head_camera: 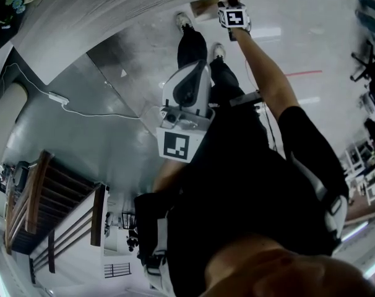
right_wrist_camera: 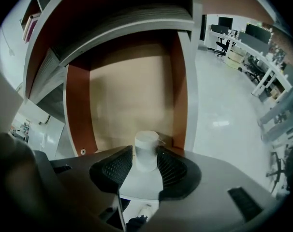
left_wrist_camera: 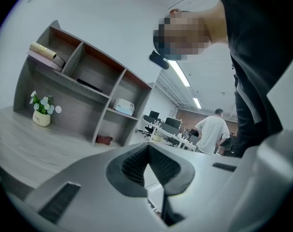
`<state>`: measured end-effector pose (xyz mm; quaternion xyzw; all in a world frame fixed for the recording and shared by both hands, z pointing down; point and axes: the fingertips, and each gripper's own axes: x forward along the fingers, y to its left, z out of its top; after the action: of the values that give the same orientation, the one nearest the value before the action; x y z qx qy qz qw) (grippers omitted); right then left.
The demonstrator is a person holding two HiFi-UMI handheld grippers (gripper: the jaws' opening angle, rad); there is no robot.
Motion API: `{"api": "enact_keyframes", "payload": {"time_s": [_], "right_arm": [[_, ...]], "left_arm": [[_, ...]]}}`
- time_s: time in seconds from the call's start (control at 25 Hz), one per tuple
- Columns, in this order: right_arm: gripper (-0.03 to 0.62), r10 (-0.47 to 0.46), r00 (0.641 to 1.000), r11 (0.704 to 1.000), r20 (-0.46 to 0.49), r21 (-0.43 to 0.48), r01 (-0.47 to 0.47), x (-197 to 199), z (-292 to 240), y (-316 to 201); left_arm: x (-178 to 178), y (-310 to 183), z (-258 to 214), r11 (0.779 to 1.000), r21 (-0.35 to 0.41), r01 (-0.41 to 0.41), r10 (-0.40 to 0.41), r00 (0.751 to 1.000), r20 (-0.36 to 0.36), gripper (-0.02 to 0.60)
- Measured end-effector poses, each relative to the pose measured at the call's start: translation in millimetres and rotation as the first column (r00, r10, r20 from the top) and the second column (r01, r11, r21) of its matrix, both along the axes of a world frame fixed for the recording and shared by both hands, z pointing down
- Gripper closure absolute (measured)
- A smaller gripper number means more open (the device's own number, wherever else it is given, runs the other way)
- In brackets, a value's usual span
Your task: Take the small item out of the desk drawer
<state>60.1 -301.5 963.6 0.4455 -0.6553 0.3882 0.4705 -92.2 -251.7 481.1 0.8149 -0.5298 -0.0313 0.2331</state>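
A small white cylinder [right_wrist_camera: 147, 140] stands upright in the open desk drawer [right_wrist_camera: 132, 100], which has a pale wood bottom and red-brown sides. My right gripper [right_wrist_camera: 146, 155] points steeply down into the drawer. Its black ribbed pads [right_wrist_camera: 171, 167] flank the cylinder closely on both sides, and the jaws are spread wide. In the head view, the right gripper [head_camera: 232, 17] reaches down to the drawer [head_camera: 207, 6] under the desk's edge. My left gripper [head_camera: 186, 98] hangs in front of my body. Its jaws meet at the tips [left_wrist_camera: 148, 149] with nothing between them.
The grey desk top [head_camera: 113, 11] runs along the upper left. On it stands a shelf unit [left_wrist_camera: 88, 91] with a flower pot [left_wrist_camera: 41, 112] and a white box [left_wrist_camera: 124, 107]. A person in a white shirt [left_wrist_camera: 212, 132] stands far off. A cable [head_camera: 82, 107] lies on the floor.
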Motion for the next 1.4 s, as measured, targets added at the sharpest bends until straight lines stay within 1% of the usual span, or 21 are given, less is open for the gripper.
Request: {"api": "enact_keyframes", "payload": {"time_s": [0.08,0.12,0.24,0.44,0.6,1.0,1.28,1.4], "right_arm": [[0.454,0.013,1.000,1.000,0.027,-0.028,-0.012,-10.1,2.0,5.8],[0.454,0.016,1.000,1.000,0.022,-0.027,-0.016,-10.8,2.9,6.0],[0.454,0.015,1.000,1.000,-0.008,-0.001,-0.015,-7.4,4.4,3.1],[0.459,0.009,1.000,1.000,-0.011,0.007,-0.009,-6.9,-2.4,3.8],[0.461,0.004,1.000,1.000,0.015,0.029,-0.005,-10.6,-18.6,3.0],[0.462,-0.037,0.997,0.990,0.071,0.138,0.027,-15.4,-75.9,1.1],[0.464,-0.061,0.995,0.974,0.080,0.223,0.042,-2.7,-141.9,2.6],[0.464,-0.075,0.990,0.963,0.123,0.268,0.040,-2.9,-162.0,5.9]], "left_arm": [[-0.7,-0.3,0.9,1.000,-0.001,0.004,-0.004,1.000,-0.001,0.583],[-1.2,-0.2,1.3,1.000,-0.001,0.005,-0.005,1.000,-0.001,0.583],[-3.0,1.1,3.8,1.000,-0.001,0.005,-0.005,1.000,0.002,0.583],[-5.1,5.8,2.8,1.000,0.002,0.008,-0.008,1.000,0.002,0.583],[-2.8,11.8,-2.8,1.000,0.019,0.008,-0.008,1.000,0.003,0.583],[6.4,35.5,-37.1,0.995,0.091,0.029,-0.030,0.999,0.016,0.583],[24.7,60.9,-61.2,0.992,0.126,0.031,-0.035,0.999,0.032,0.583],[29.8,72.0,-72.5,0.988,0.146,0.040,-0.046,0.998,0.035,0.583]]}}
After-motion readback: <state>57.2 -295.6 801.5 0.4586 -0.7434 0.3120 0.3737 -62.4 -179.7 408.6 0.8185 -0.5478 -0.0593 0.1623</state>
